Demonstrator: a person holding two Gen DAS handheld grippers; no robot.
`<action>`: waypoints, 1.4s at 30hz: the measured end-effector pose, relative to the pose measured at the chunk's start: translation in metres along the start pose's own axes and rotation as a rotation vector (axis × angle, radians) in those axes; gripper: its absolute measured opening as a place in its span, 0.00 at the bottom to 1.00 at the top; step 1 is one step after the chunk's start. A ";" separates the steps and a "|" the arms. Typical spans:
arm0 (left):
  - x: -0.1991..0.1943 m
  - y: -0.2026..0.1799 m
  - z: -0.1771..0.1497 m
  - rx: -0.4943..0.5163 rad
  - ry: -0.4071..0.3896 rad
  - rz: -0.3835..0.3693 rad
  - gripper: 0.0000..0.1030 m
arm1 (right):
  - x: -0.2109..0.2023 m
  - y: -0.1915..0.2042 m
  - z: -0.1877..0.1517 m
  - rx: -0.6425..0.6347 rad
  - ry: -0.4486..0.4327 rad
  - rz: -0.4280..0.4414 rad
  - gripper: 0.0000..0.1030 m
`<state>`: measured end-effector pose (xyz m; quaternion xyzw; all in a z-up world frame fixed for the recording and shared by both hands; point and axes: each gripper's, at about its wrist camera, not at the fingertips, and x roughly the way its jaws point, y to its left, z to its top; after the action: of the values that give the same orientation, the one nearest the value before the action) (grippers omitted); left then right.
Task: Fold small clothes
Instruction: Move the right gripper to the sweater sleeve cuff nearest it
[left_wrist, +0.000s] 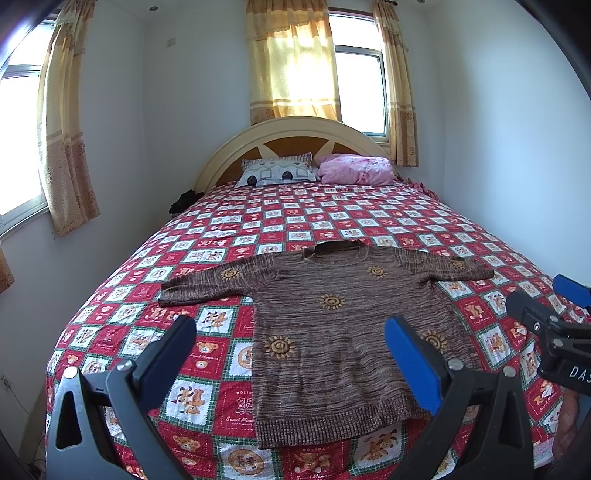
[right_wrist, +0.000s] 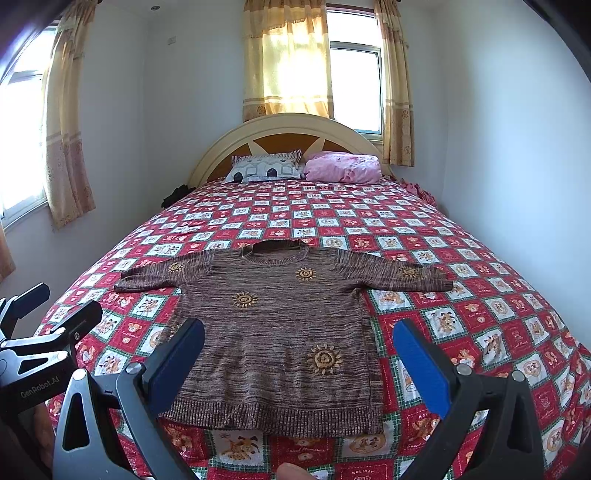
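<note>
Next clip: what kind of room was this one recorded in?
A home bedroom, most likely. A bed with a curved headboard fills the room, covered by a red patchwork quilt with pillows at the head, and curtained windows behind. A brown sweater lies spread flat on the quilt.

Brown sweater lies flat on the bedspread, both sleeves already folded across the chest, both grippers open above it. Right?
Not quite. The sweater lies flat with both sleeves spread outward, as the right wrist view shows. The left gripper and right gripper are open.
</note>
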<state>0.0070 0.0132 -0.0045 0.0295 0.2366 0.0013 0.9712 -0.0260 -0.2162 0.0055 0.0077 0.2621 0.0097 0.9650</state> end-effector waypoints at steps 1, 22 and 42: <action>0.001 0.001 0.000 0.001 0.000 0.003 1.00 | 0.001 0.000 0.000 0.000 0.001 0.001 0.99; 0.060 -0.003 -0.017 0.041 0.094 0.025 1.00 | 0.066 -0.022 -0.018 0.046 0.088 0.038 0.99; 0.210 0.003 -0.008 0.103 0.192 0.082 1.00 | 0.221 -0.167 -0.015 0.153 0.256 -0.127 0.99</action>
<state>0.1895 0.0202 -0.1075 0.0890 0.3270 0.0316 0.9403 0.1592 -0.3777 -0.1227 0.0632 0.3828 -0.0703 0.9190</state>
